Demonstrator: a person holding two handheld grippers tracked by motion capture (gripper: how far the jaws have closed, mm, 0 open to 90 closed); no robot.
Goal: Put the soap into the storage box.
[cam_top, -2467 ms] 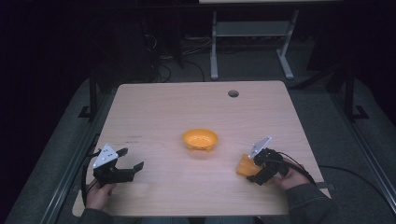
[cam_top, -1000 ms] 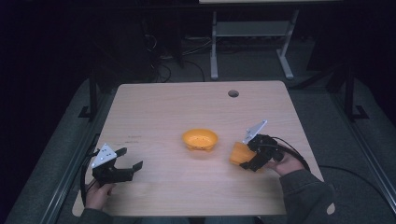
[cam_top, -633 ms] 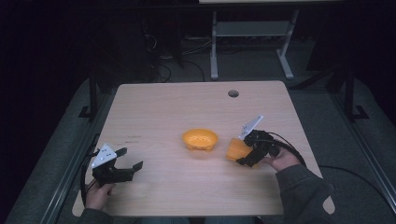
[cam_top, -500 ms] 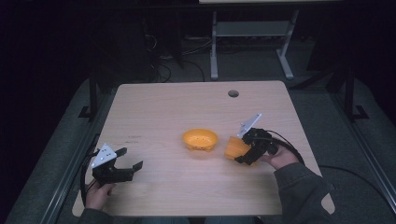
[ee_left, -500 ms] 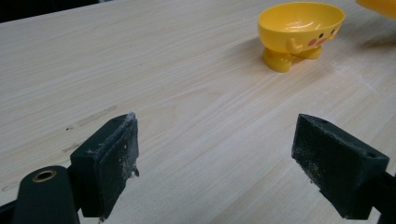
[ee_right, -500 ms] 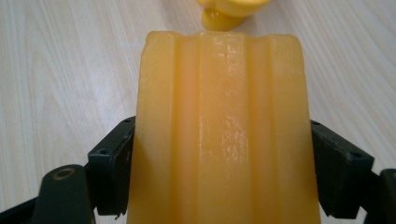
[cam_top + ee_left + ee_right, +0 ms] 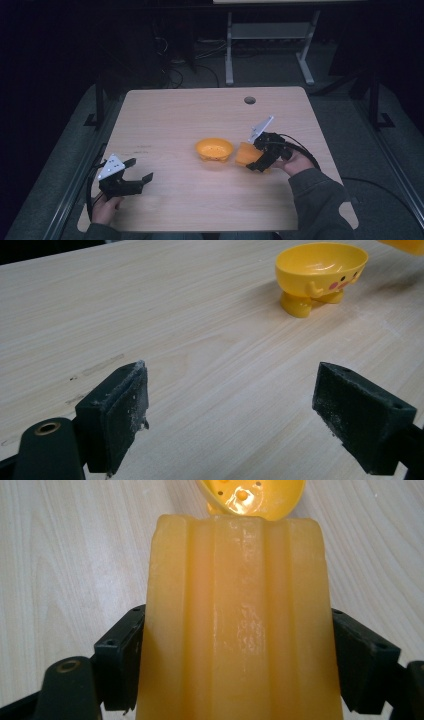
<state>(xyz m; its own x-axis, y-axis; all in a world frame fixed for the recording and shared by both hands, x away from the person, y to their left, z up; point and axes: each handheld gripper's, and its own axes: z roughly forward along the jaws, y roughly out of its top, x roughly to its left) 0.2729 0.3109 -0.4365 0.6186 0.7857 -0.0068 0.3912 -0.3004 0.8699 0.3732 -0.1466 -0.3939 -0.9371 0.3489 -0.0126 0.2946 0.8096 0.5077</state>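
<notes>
The orange ridged cup (image 7: 246,154), clamped between the jaws of my right gripper (image 7: 261,161), has travelled from the table's right side to just beside the yellow bowl (image 7: 214,149) at centre frame, tipped toward it. I judge the pour or drop comes next; my left gripper (image 7: 134,176) rests spread wide at lower left.

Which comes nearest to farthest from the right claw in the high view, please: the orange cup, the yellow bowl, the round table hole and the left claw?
1. Orange cup, held in the right claw.
2. Yellow bowl, just left of it.
3. Round table hole, toward the far edge.
4. Left claw, near the table's left front.
</notes>
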